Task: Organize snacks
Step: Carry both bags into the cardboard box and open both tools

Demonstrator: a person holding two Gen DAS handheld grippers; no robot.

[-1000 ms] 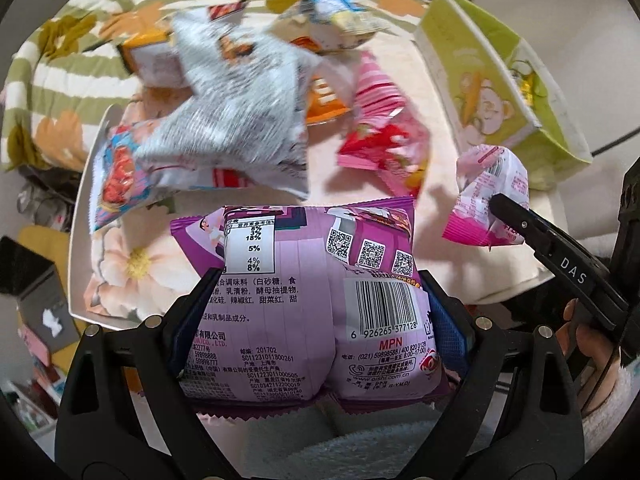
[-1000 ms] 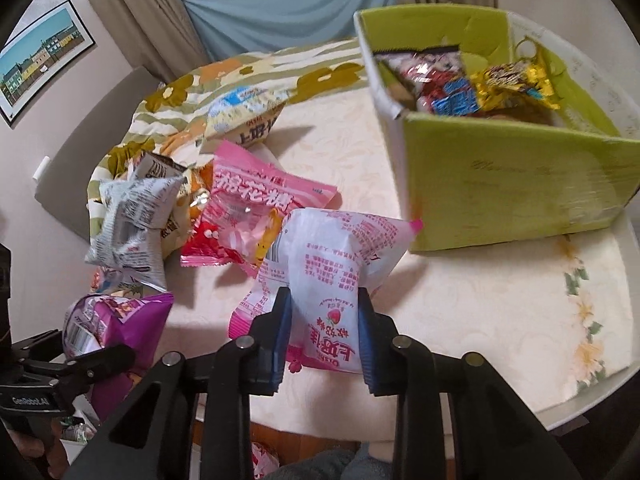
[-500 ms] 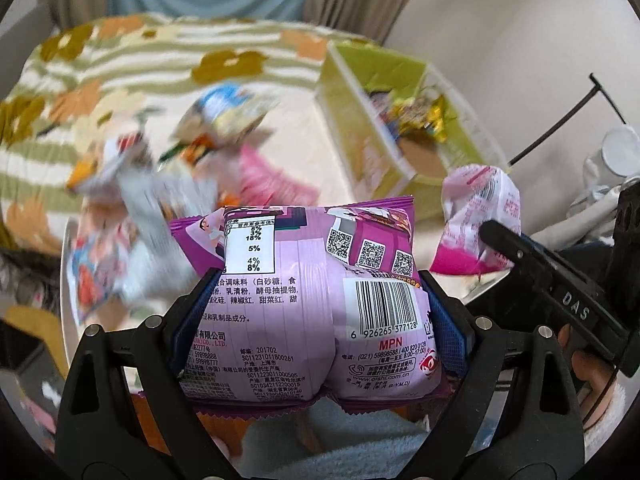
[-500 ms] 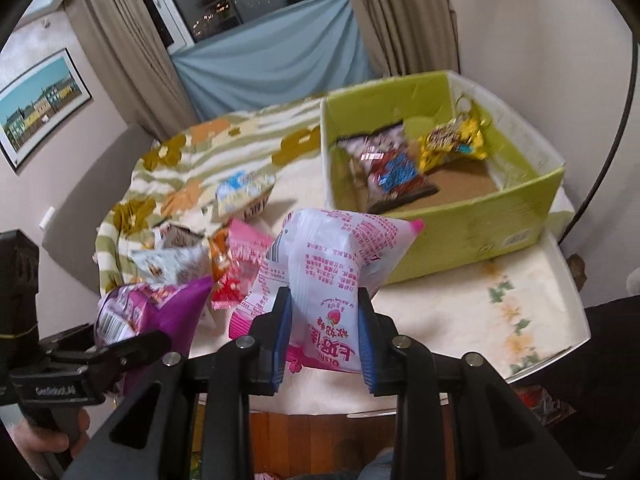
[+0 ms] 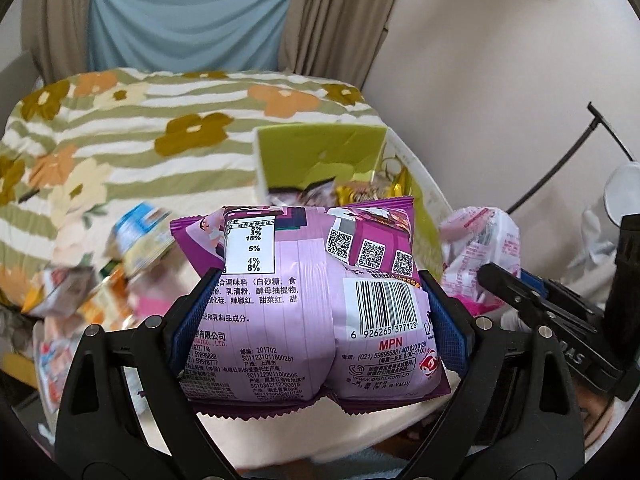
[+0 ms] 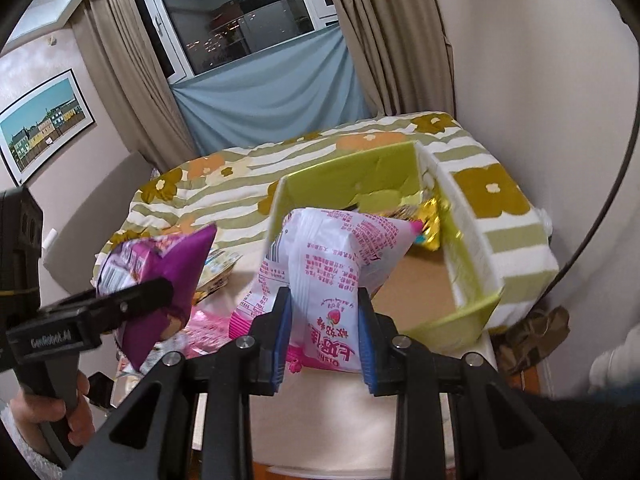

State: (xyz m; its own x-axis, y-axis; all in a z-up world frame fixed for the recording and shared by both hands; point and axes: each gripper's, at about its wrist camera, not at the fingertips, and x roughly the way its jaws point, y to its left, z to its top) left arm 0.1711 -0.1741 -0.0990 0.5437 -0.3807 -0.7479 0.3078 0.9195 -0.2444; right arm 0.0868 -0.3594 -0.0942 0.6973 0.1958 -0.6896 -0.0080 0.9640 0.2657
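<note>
My left gripper (image 5: pixel 316 312) is shut on a purple snack bag (image 5: pixel 308 304), held up in the air in front of the green box (image 5: pixel 320 156). The same purple bag (image 6: pixel 160 264) shows at the left of the right wrist view. My right gripper (image 6: pixel 324 320) is shut on a white and pink strawberry snack bag (image 6: pixel 332 264), raised in front of the green box (image 6: pixel 344 176). That bag (image 5: pixel 480 248) shows at the right of the left wrist view. The box holds several wrapped snacks, a gold one (image 6: pixel 428 220) among them.
Loose snack bags (image 5: pixel 140 240) lie on the white table (image 5: pixel 380 420) left of the box. A flowered green-striped blanket (image 5: pixel 120 128) covers the bed behind. A black lamp rod (image 5: pixel 600 128) and wall stand to the right.
Both grippers have lifted their bags higher and tilted up, toward the green box. The table's snack pile has dropped lower in view. Grips are unchanged.
</note>
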